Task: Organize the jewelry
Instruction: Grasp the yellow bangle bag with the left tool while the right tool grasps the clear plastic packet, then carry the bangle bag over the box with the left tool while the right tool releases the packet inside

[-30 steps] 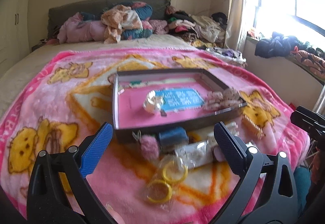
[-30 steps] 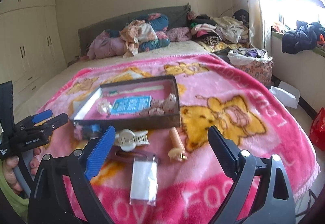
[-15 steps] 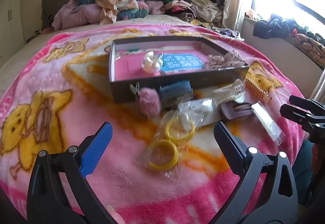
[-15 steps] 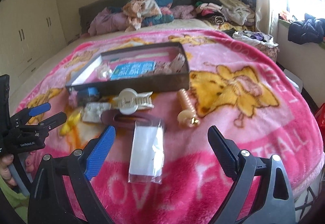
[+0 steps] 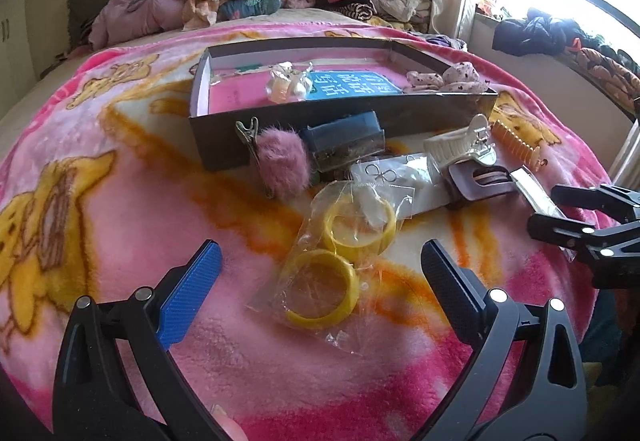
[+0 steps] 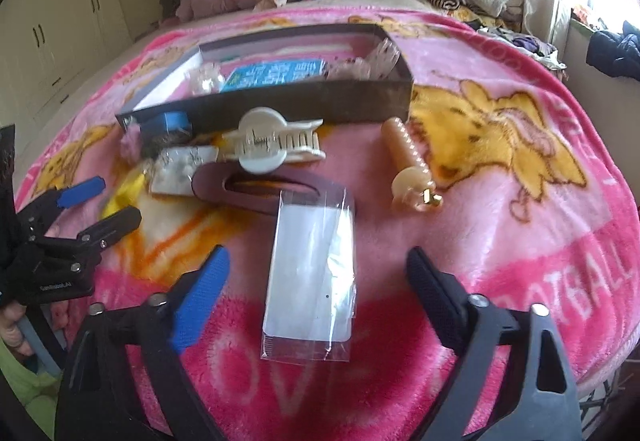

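Left wrist view puts my left tongs (image 5: pixel 316 269) wide apart over the pink blanket (image 5: pixel 120 201), holding nothing. Between and just ahead of their tips lies a clear bag with two yellow bangles (image 5: pixel 332 261), not touched by either pad. Beyond it sit a fluffy pink clip (image 5: pixel 284 161), a small blue box (image 5: pixel 344 137) and a packet of earrings (image 5: pixel 388 181), all just in front of the shallow dark tray (image 5: pixel 360 117). Inside the tray I see a blue card (image 5: pixel 352 83), a clear trinket (image 5: pixel 288 83) and a spotted scrunchie (image 5: pixel 448 79).

From the right wrist, my right tongs (image 6: pixel 316 277) have just been narrowing yet are still parted, gripping nothing. A flat clear sleeve with a white card (image 6: pixel 312 273) lies on the blanket between the tips, free of both pads. Past it are a brown oval clip (image 6: pixel 256 187), a white claw clip (image 6: pixel 272 145) and a peach comb-like piece (image 6: pixel 408 165), near the tray's front wall.
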Motion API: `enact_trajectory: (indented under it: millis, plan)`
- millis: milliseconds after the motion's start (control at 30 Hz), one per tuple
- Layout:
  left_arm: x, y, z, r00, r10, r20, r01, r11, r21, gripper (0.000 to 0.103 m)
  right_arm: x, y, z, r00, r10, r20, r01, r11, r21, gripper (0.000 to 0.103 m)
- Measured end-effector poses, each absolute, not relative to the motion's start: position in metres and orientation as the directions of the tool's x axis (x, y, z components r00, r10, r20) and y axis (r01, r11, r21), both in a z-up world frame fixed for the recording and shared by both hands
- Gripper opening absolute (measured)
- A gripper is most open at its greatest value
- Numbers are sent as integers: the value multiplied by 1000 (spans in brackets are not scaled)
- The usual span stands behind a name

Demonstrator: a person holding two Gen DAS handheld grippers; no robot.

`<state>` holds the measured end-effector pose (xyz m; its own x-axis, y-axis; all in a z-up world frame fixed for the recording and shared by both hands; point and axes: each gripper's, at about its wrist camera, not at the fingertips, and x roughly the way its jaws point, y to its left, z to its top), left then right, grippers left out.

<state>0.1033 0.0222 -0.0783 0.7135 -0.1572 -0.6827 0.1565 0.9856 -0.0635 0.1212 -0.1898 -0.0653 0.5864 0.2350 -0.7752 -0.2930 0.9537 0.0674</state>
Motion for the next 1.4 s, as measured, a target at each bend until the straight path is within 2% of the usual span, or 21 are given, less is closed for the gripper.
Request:
enact_trajectory:
  millis: [67,133,200,367,467,533,733,900,1400]
  plan:
    - [104,21,-79,713,-157,-683,158,985,-62,91,122,-190,-69,580,229,-782,-288,955,66,70]
    - [103,21,-79,715,-159,-680,160,985,-62,90,124,-192,-70,575,233,-784,-284,956,76,49]
    - [103,22,-79,717,-155,-680,155,986,-62,86,124,-193,-70,568,250,-784,-292,952,92,40]
    - [103,22,-79,717,-147,-681,149,987,-56,72,121,-194,-68,576,264,-773,-298,949,101,39]
    - [101,22,-79,713,-137,-687,151,988,-40,62,120,-196,-65,583,273,-765,-300,948,110,39]
    - [99,22,-78,715,-138,-686,156,987,-36,51,119,-195,-64,586,280,-760,-302,946,116,39]
    - [95,22,-73,718,-150,-680,169,985,-39,34,116,-197,-58,603,294,-742,-301,945,129,38]
    - [88,18,-67,722,-166,-671,190,981,-38,29,110,-198,-51,617,306,-725,-306,942,138,38]
    - [87,3,-26,772,-200,-604,225,974,-35,29,103,-193,-21,667,313,-676,-317,941,123,38]
